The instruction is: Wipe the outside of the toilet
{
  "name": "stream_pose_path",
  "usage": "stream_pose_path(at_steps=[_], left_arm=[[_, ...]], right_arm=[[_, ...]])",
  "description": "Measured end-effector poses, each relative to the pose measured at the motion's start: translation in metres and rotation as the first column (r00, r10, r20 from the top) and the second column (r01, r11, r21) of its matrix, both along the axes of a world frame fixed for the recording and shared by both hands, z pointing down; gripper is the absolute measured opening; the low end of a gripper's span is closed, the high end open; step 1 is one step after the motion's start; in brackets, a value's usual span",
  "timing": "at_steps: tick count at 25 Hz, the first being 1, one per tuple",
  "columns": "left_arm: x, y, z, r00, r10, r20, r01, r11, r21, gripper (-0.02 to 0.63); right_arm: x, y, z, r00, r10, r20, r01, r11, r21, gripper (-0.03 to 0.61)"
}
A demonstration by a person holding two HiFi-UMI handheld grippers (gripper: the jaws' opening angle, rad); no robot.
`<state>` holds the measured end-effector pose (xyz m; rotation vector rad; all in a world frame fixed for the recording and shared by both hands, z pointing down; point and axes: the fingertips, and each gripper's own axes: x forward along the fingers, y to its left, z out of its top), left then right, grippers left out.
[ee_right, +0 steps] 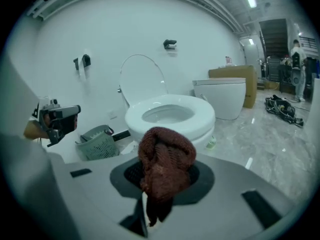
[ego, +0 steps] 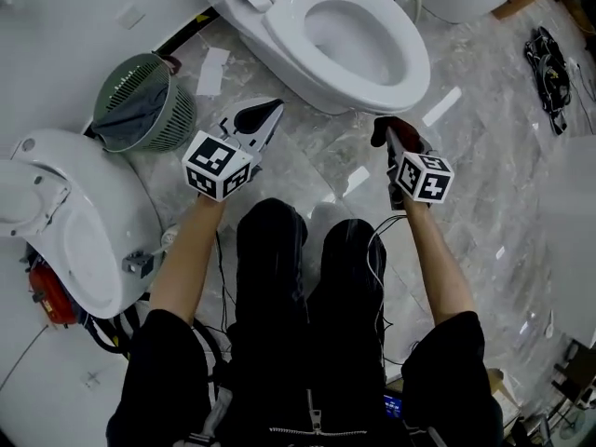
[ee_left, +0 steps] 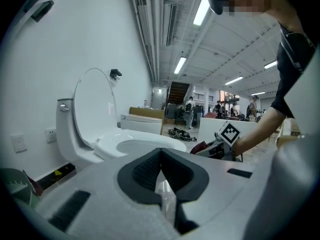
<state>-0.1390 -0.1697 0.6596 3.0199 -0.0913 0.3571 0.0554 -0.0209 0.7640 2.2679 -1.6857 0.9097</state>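
A green slatted plastic basket [ego: 177, 119] on the floor holds a grey liner [ego: 130, 117]. The right gripper's [ego: 384, 138] jaws clench a russet knitted cloth [ee_right: 165, 166] just short of the white ceramic toilet's [ego: 410, 73] front rim. The left gripper's [ee_left: 160, 151] jaws are pressed together, empty.

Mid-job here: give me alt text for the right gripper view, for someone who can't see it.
The right tongs are shut on a bunched dark red cloth, aimed at a white toilet with its lid up. A green basket sits on the floor left of it.
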Motion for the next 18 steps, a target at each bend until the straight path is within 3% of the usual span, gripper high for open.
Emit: stream_pose_path(at_steps=[5, 8, 14, 18], left_arm=[[-0.005, 0.006, -0.101, 0.999, -0.034, 0.011, 0.034, 0.998, -0.046, 0.003], [-0.008, 0.008, -0.169, 0.999, -0.025, 0.023, 0.027, 0.998, -0.055, 0.005], [-0.014, 0.0, -0.313, 0.999, -0.038, 0.007, 0.038, 0.998, -0.042, 0.005], [-0.023, 0.01, -0.39, 1.0, -0.005, 0.011, 0.006, 0.998, -0.061, 0.005]], right_arm=[[-0.041, -0.006, -0.117, 0.99, -0.125, -0.063, 0.123, 0.991, -0.044, 0.095], [-0.057, -0.016, -0.199, 0.986, -0.145, -0.084, 0.142, 0.989, -0.033, 0.097], [-0.075, -0.038, -0.35, 0.996, -0.073, -0.052, 0.073, 0.997, 0.004, 0.095], [-0.079, -0.049, -0.447, 0.993, -0.026, -0.112, 0.034, 0.997, 0.071, 0.092]])
